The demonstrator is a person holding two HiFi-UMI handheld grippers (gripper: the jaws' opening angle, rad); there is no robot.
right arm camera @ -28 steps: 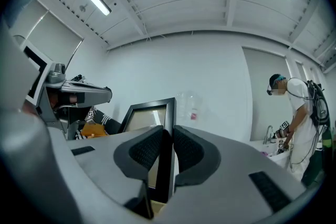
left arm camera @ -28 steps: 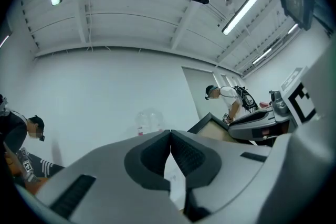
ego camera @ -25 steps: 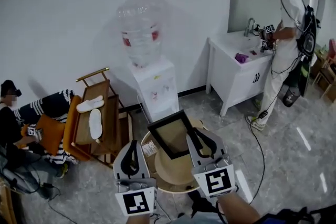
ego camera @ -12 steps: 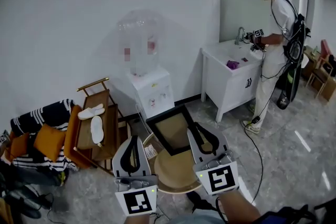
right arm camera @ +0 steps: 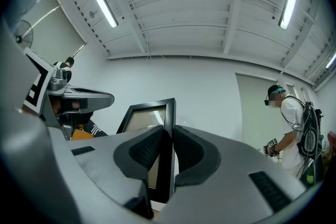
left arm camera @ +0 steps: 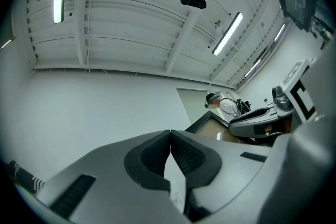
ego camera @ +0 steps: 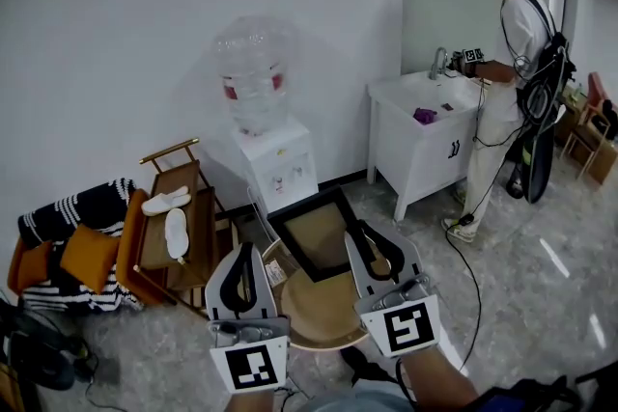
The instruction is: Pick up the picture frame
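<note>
Right gripper view showed the right gripper pinching the picture frame by its thin black right-hand edge, with the pads pressed on either side of the moulding. That was the only hold on the frame. As I judged it, the frame's weight hung to one side of a narrow grip on smooth moulding. A jolt or a quick swing could have made it pivot between the pads, or slip out and drop onto the round wooden worktop below.

In the left gripper view, the left gripper had its tips pressed together and nothing I could name was held. It gave the frame no support.

From the head view, both grippers pointed forward and a little upward, side by side, with their marker cubes turned back toward the person. The frame was tilted in the air above the worktop, in front of the right gripper and to the right of the left gripper.

Farther off stood a wooden rack with slippers and a water dispenser against the wall. Beyond them, another person was at a white sink cabinet.
</note>
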